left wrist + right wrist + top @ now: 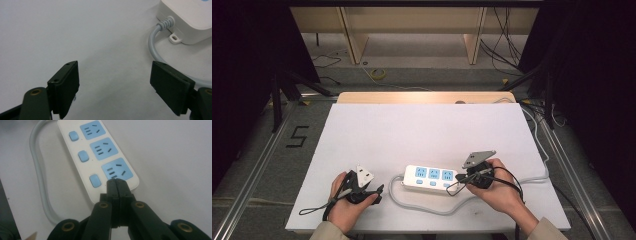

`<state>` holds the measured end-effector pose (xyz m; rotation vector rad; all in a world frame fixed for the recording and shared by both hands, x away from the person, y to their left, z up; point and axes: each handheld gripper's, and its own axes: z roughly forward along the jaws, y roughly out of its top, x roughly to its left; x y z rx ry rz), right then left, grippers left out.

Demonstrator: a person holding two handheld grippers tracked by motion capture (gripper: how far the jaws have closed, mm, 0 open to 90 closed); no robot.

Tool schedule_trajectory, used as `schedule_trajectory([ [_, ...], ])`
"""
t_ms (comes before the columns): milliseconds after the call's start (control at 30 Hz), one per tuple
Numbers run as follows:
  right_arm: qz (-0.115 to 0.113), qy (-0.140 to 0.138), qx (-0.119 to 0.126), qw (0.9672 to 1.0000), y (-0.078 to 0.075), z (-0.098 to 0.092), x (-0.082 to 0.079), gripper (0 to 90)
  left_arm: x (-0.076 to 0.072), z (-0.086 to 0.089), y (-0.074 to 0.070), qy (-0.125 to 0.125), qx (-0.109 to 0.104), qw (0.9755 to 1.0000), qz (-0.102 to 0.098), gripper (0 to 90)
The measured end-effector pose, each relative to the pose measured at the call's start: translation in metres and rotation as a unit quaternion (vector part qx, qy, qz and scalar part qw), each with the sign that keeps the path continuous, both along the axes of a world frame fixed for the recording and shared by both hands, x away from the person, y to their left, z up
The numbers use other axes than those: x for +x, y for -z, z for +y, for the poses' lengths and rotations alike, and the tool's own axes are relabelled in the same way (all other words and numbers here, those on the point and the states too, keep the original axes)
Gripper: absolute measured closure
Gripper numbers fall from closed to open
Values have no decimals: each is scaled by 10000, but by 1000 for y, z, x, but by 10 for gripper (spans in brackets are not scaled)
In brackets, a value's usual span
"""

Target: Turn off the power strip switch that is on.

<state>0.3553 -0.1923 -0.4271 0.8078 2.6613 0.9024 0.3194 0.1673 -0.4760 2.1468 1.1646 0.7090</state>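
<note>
Near the front edge of the white worktop (422, 130) lies a white power strip (430, 179) with three blue sockets and three blue switches, its grey cord (412, 200) looping out from its left end and sweeping along the front toward the right. The right gripper (462, 178), held in the person's right hand (497, 192), sits at the strip's right end; in the right gripper view its fingers (112, 188) are pressed together with nothing between them, tips over the end socket. The left gripper (379, 190), in the left hand (344, 202), rests just left of the strip, apart from it. In the left gripper view its fingers (65, 88) are spread wide over bare worktop, holding nothing, with the strip's cord end ahead to the right.
</note>
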Motion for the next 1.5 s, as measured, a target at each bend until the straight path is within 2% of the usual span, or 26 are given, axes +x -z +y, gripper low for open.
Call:
schedule_trajectory([
  [1500,101,-204,-111,9997,1,17,4,900,0,0,0,-8,9,10000,15,232],
])
